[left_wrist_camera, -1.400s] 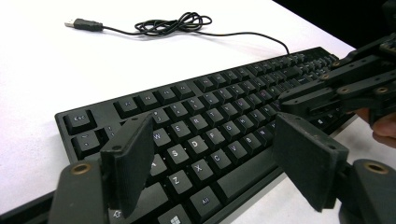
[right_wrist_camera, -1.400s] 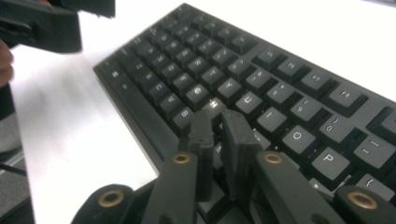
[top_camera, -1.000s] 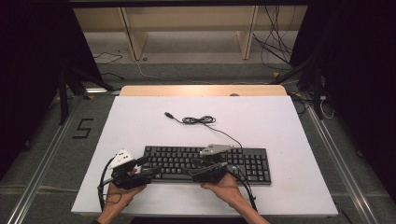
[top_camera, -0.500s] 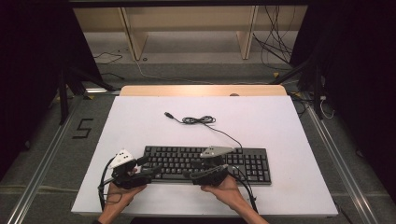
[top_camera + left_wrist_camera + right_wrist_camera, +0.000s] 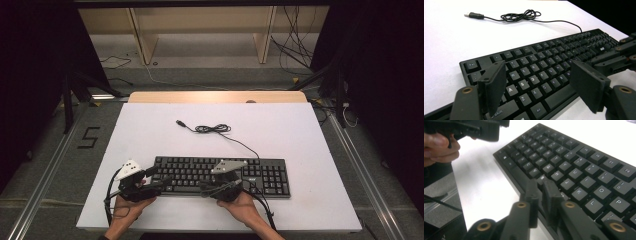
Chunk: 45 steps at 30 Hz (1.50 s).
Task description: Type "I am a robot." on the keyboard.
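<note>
A black keyboard [image 5: 220,175] lies flat near the front of the white table [image 5: 150,135], its cable [image 5: 212,128] coiled behind it. My left gripper [image 5: 161,181] hovers over the keyboard's left end [image 5: 534,82], open wide, with several letter keys showing between its jaws and nothing gripped. My right gripper [image 5: 206,188] sits at the keyboard's front edge near the middle. Its jaws have just been closing and now stand almost together above the keys [image 5: 574,165] by the space bar, with nothing between its fingertips [image 5: 532,187].
The USB plug [image 5: 180,123] lies loose on the table behind the keyboard. Wooden shelving [image 5: 200,25] stands beyond the far edge. Dark floor and metal rails [image 5: 45,170] flank the table. Each gripper's cable trails off the front edge.
The right gripper's jaws look narrower than in the earlier frames. Both hands stay in about the same place at the keyboard's front edge, and the keyboard has not moved.
</note>
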{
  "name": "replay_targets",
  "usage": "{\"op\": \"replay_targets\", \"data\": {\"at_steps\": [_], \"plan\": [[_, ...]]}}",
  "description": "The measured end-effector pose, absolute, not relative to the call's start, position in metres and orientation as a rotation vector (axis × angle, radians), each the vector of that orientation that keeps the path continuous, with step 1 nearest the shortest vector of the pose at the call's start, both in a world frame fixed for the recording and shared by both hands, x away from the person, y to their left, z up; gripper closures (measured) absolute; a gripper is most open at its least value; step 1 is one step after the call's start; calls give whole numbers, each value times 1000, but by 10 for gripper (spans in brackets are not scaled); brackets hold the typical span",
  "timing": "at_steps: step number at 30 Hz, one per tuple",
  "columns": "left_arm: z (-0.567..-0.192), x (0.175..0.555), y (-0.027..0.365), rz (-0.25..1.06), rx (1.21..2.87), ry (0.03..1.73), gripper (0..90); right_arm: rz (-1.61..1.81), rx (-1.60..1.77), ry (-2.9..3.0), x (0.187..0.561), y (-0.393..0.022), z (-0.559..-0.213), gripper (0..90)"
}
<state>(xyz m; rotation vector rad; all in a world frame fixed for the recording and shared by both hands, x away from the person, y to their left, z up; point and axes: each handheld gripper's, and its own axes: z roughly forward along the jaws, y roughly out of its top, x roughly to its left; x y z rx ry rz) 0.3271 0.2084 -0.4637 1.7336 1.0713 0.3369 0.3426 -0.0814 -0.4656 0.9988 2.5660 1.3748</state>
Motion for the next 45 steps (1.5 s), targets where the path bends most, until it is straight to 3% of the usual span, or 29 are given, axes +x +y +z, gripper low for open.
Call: {"op": "replay_targets", "data": {"at_steps": [4,43,45], "plan": [[-464,327,209,338,1728,1074,291,1349,990,2579,342,-79,-468,900],[-464,328,210,341,1730,1081,291,1263,1031,2610,346,-75,-484,900],[-465,329,210,343,1729,1083,292,1284,1040,2606,347,-76,-483,836]]}}
